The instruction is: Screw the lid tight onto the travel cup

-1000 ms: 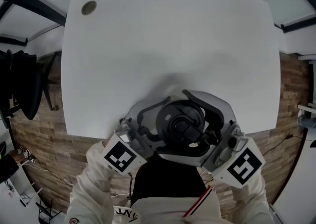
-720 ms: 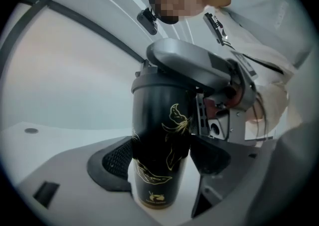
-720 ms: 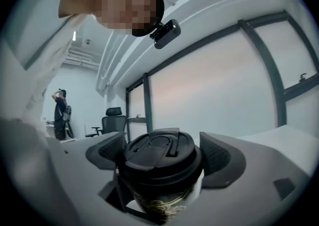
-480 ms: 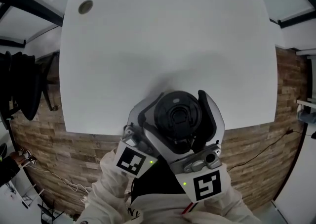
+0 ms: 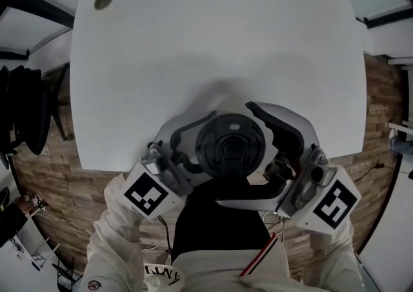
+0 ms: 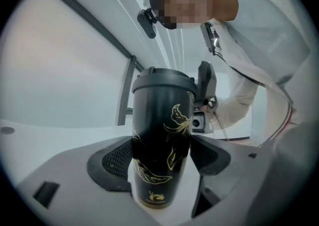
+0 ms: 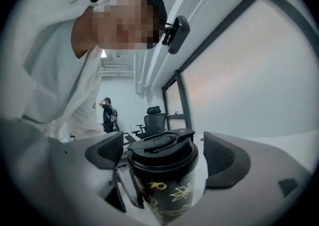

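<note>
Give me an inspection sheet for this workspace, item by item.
Surface: white table; only the cup stands on it, at the near edge.
Job's things: travel cup upright, black lid on top.
Clutter: nothing seen, apart from a round grommet in the table's far left corner.
Grippers: left tool clamped on the cup body; right tool open, jaws either side of the lid with gaps.
Cables: thin cable across the person's jacket.
Surroundings: wood-pattern floor, office chair, second person far behind.
</note>
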The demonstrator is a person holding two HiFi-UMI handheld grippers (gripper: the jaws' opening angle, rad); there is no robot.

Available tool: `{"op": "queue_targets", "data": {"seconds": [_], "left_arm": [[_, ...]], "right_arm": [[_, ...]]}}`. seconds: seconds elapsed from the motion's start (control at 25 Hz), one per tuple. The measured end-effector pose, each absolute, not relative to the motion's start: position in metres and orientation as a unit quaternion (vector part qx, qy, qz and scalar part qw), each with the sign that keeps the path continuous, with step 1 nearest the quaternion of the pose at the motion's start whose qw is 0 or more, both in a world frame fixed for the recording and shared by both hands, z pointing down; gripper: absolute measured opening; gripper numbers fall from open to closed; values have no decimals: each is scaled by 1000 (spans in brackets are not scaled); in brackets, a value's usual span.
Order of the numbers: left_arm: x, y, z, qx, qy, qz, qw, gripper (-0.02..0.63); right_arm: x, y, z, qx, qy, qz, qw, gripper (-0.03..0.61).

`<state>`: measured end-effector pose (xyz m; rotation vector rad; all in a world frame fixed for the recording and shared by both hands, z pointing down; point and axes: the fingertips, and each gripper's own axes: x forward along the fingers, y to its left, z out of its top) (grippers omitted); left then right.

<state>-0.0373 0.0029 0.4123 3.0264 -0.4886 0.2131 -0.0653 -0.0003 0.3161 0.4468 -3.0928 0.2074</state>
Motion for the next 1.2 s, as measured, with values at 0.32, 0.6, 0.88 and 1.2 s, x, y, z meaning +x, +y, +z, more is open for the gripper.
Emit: {"op": "queue_targets", "data": {"seconds": [0.32,0.6,0.88,1.2], "left_arm": [[-43,7,413,996,-55,62,41,365],[-40,1,411,993,-90,61,51,365],[-33,2,411,976,-202,59,54,365],[-29,5,410,945,-321,47,49,365]], "right_arm": [[-89,1,311,-19,-997,70,-6,472],[-88,-6,312,39,-998,40,4,471],[-70,-21,308,285,-957,52,-33,471],[-55,-21,313,504,-863,41,-11,469]]}}
